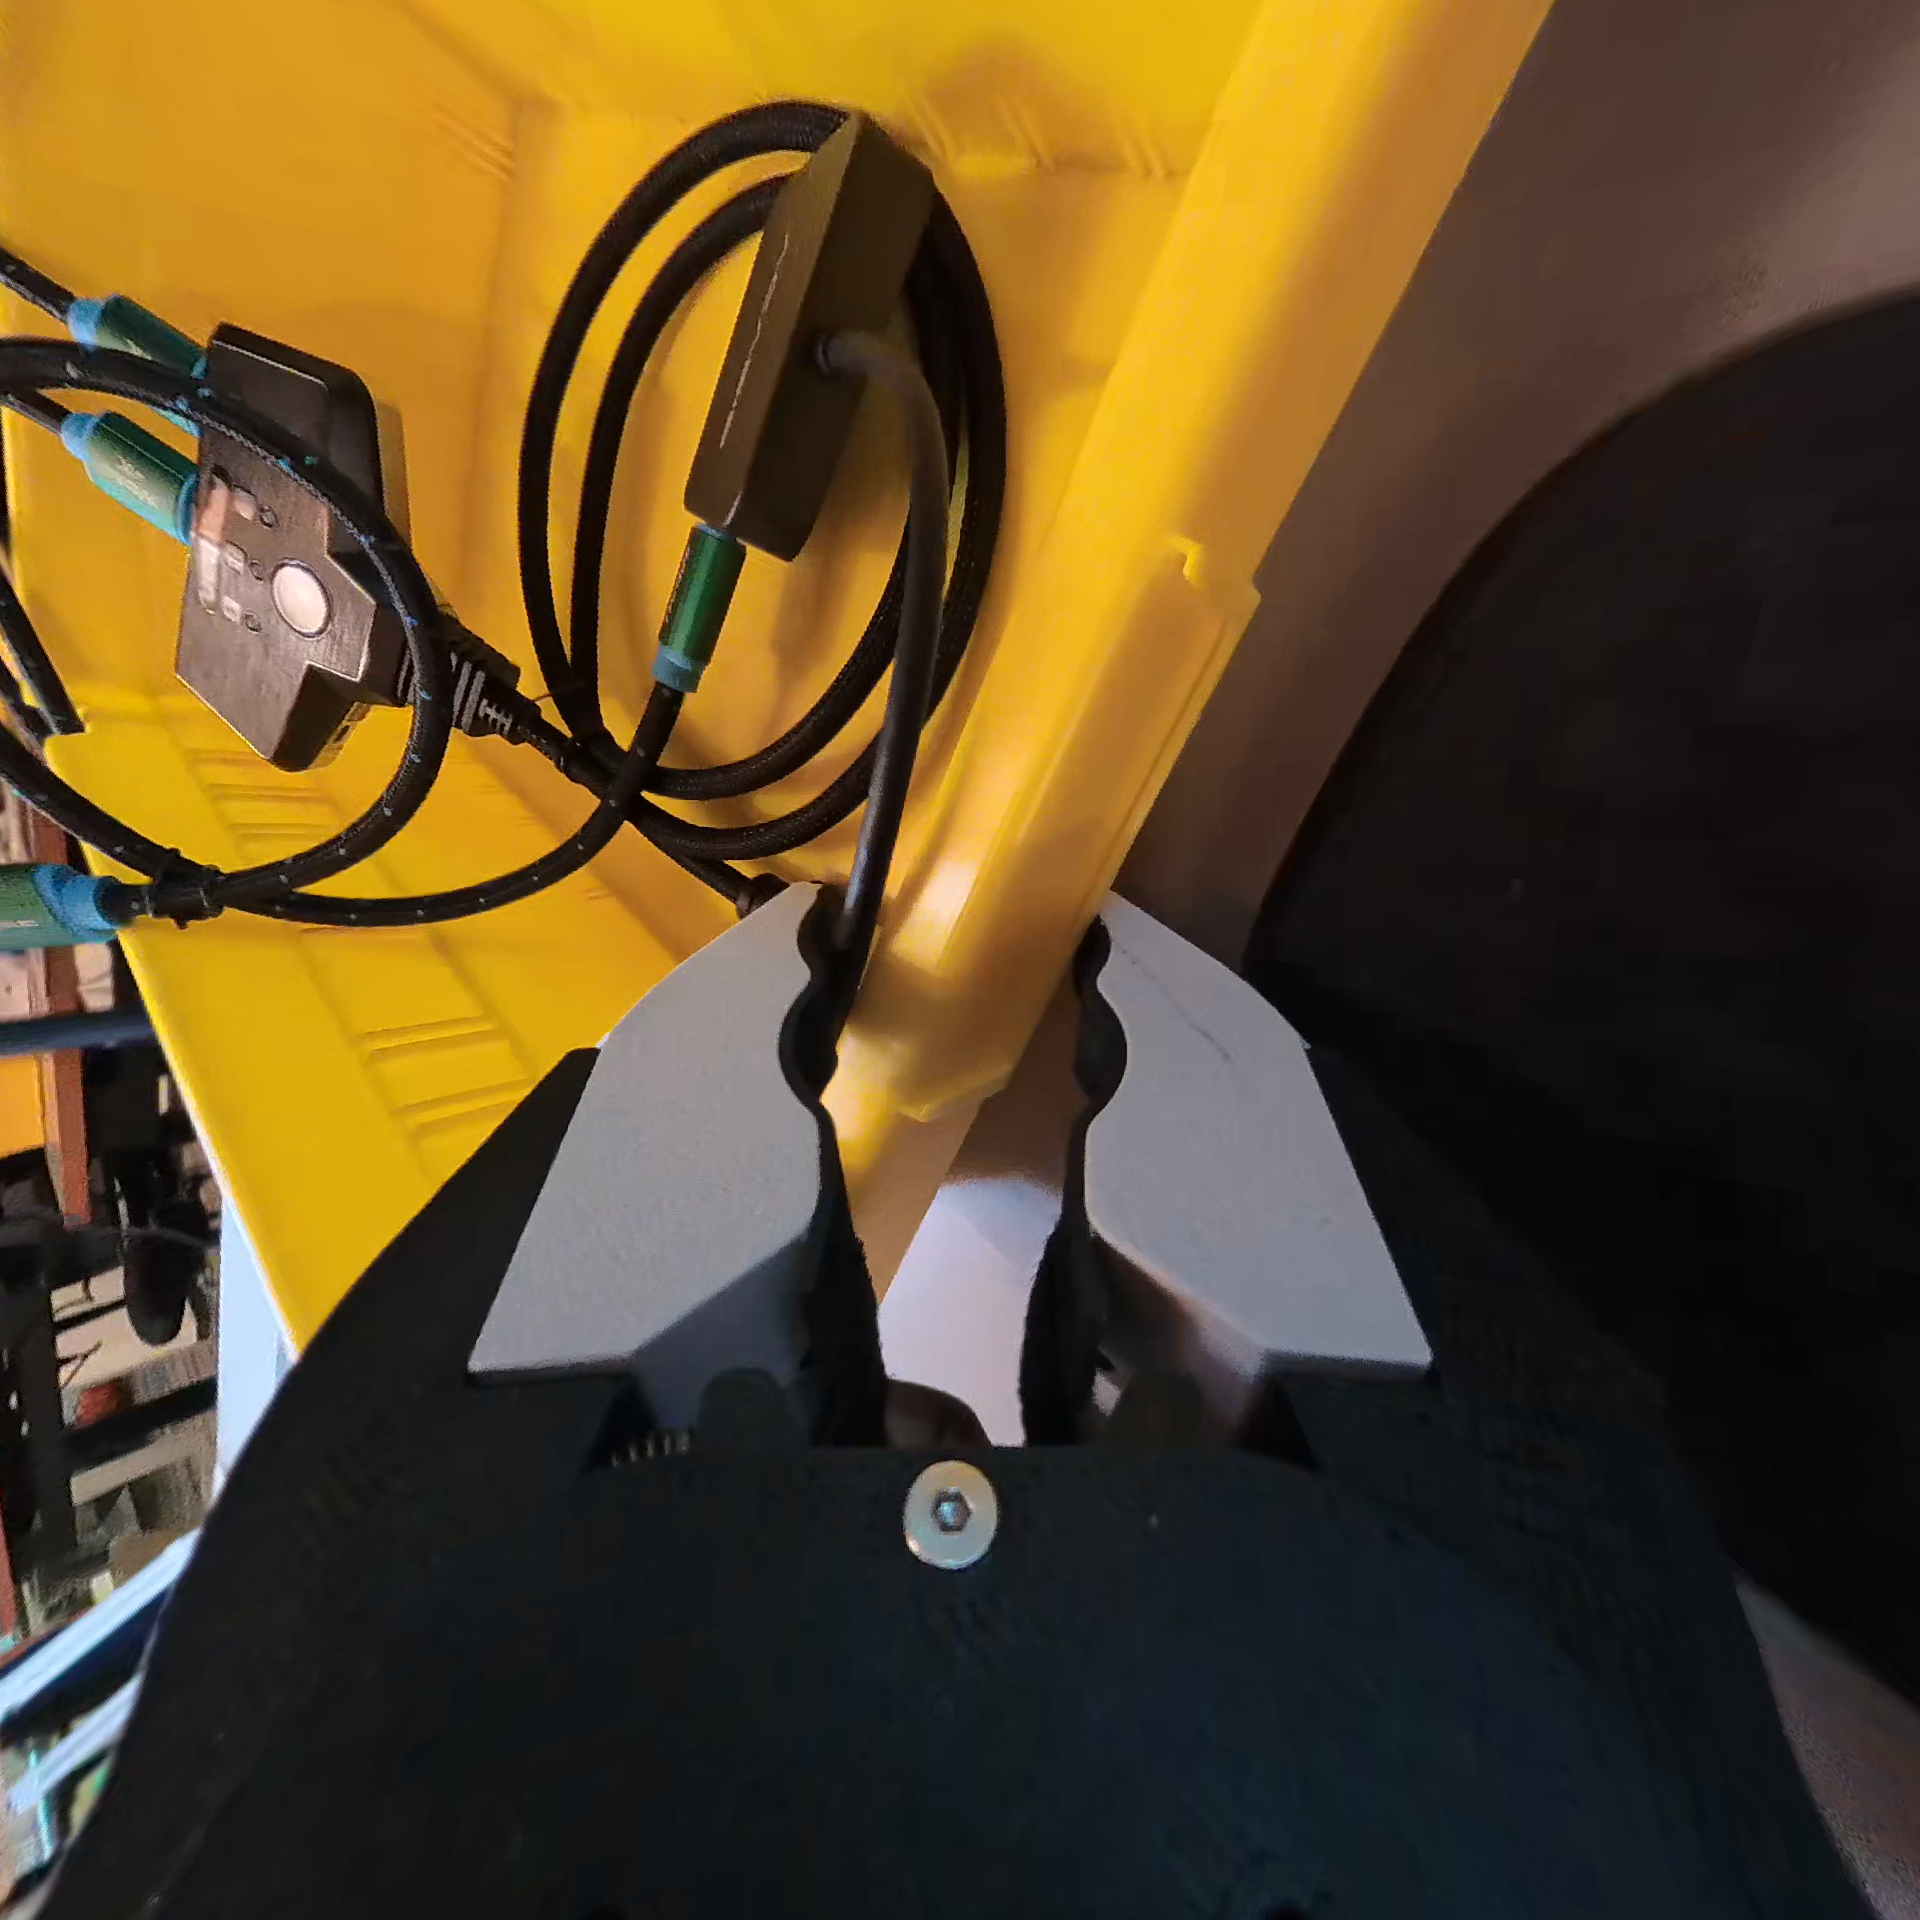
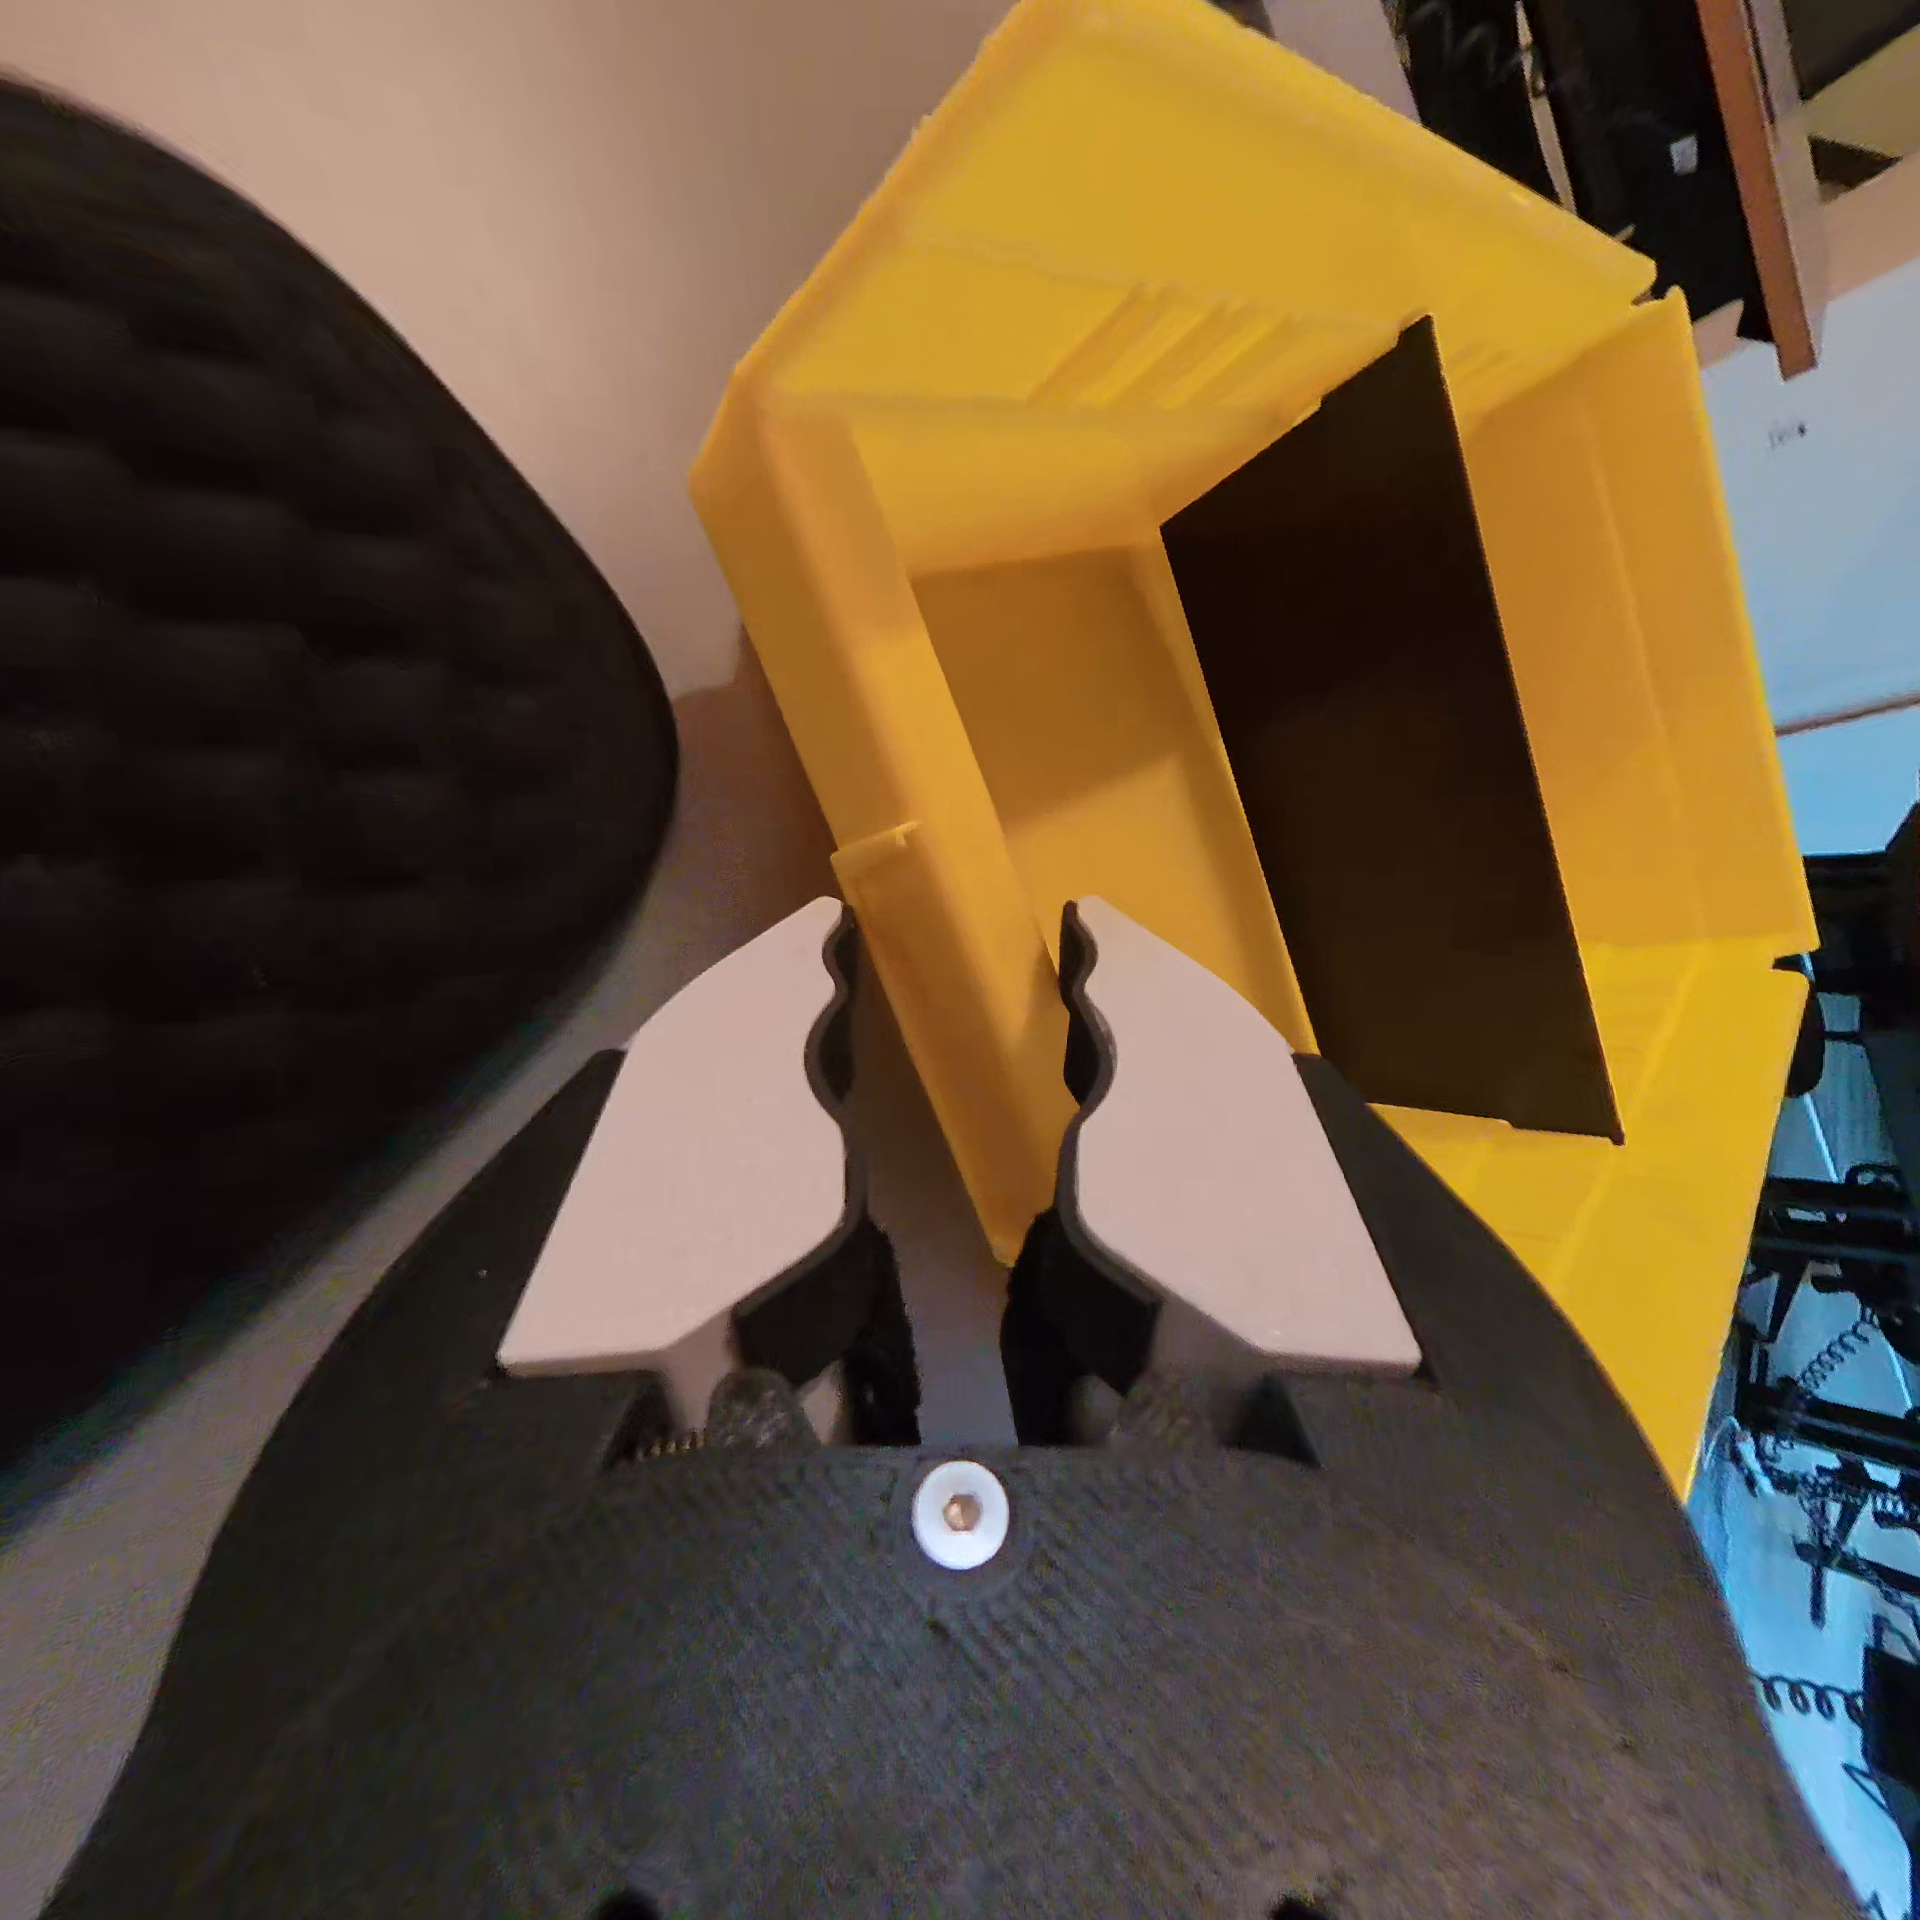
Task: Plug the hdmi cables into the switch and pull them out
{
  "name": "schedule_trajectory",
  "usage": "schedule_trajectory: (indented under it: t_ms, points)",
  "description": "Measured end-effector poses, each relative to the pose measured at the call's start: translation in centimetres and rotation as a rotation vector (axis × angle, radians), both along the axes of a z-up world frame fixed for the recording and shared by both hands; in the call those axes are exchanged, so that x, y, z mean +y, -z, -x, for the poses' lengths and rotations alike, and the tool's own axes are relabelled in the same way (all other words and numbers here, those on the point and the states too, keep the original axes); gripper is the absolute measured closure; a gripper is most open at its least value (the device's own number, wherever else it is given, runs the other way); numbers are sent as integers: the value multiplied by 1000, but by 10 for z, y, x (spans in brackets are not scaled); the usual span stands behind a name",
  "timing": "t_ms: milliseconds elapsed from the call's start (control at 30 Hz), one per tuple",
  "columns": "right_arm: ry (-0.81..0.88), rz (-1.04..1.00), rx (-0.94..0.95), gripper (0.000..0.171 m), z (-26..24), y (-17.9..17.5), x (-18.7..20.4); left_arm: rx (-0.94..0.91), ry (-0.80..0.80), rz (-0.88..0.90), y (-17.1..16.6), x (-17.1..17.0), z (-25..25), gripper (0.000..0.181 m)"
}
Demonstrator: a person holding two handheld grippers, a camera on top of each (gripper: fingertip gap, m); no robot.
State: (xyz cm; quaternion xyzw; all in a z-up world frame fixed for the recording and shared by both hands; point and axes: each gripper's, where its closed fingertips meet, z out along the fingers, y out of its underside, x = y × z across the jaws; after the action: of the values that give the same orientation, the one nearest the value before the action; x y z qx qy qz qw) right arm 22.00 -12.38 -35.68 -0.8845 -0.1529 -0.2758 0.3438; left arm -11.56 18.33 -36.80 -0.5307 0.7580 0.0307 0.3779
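Observation:
A yellow plastic bin (image 1: 1143, 623) fills the left wrist view and looks tilted. Inside it lie a black HDMI switch (image 1: 281, 582) with a round button, with green-ended plugs (image 1: 135, 468) in its end, and a second black box (image 1: 821, 343) with a green plug (image 1: 701, 603) in its lower end. Black braided cables (image 1: 561, 436) coil around them. My left gripper (image 1: 956, 914) is shut on the bin's rim, and a thin black cable (image 1: 894, 675) runs past its left finger. My right gripper (image 2: 956, 920) is shut on the rim of the same bin (image 2: 1091, 343).
A black divider panel (image 2: 1382, 727) stands inside the bin. A dark padded object (image 2: 260, 675) lies on the pale surface beside the bin, and it also shows in the left wrist view (image 1: 1610, 831). Room clutter and stands show beyond the table's edge (image 2: 1829, 1455).

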Motion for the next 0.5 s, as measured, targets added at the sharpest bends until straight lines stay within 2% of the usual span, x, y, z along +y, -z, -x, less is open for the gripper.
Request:
schedule_trajectory:
  t_ms: [267,500]
  points:
    - [5,7,-7,134,-28,1,-78,-63,-100,-32,-2,25,91,137]
    - [18,69,62,133,-19,2,-151,-138,-89,-45,-5,17,171,136]
